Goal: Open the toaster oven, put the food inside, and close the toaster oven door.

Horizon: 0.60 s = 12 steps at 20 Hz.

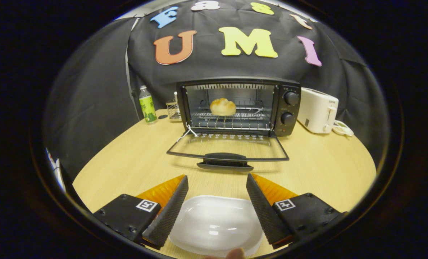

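Gripper [217, 181] fingers are spread wide apart, nothing pinched, hovering over the round light wood table [127, 162]. Sitting between the fingers and a bit below them is a white shallow plastic dish [215, 225], looks bare, and neither finger seems to touch it. A fingertip [235, 254] of the person pokes in right at the near rim of that dish.

Straight ahead, beyond the fingers, is the black boxy toaster oven [287, 108] with its glass door [228, 147] dropped all the way down flat, dark handle [224, 157] pointing back at the gripper. Golden round bread roll [222, 107] is already inside, sitting on the wire rack [232, 117] about mid-chamber.

Off ahead to the right of the oven there's a white pop-up toaster [317, 110], and just past that a small white round thing [342, 128] I can't make out. Ahead-left of the oven: a plastic bottle with a green label [147, 105] and a small wire holder [173, 109] right beside the oven's side
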Tool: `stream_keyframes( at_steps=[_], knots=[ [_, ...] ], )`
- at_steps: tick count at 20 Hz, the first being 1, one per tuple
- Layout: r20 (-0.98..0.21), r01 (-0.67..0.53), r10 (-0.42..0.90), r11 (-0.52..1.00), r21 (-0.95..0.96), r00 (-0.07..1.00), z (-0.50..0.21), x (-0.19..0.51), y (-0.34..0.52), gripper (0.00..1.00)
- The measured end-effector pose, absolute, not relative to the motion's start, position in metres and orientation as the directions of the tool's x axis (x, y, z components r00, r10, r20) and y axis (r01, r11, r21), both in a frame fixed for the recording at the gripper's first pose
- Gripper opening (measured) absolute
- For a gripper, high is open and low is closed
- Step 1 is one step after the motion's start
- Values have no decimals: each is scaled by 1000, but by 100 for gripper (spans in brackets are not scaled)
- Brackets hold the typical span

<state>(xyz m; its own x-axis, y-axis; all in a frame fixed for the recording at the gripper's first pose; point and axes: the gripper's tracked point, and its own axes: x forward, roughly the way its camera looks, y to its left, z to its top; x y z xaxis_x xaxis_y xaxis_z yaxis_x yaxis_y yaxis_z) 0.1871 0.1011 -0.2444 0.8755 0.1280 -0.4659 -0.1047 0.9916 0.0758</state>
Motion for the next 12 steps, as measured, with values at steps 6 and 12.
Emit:
stream_keyframes(
  at_steps=[6, 12],
  knots=[
    [-544, -75, 122, 991, 106, 830, -269, 216, 98, 100],
    [-588, -46, 96, 994, 100, 803, -280, 233, 95, 100]
  ],
)
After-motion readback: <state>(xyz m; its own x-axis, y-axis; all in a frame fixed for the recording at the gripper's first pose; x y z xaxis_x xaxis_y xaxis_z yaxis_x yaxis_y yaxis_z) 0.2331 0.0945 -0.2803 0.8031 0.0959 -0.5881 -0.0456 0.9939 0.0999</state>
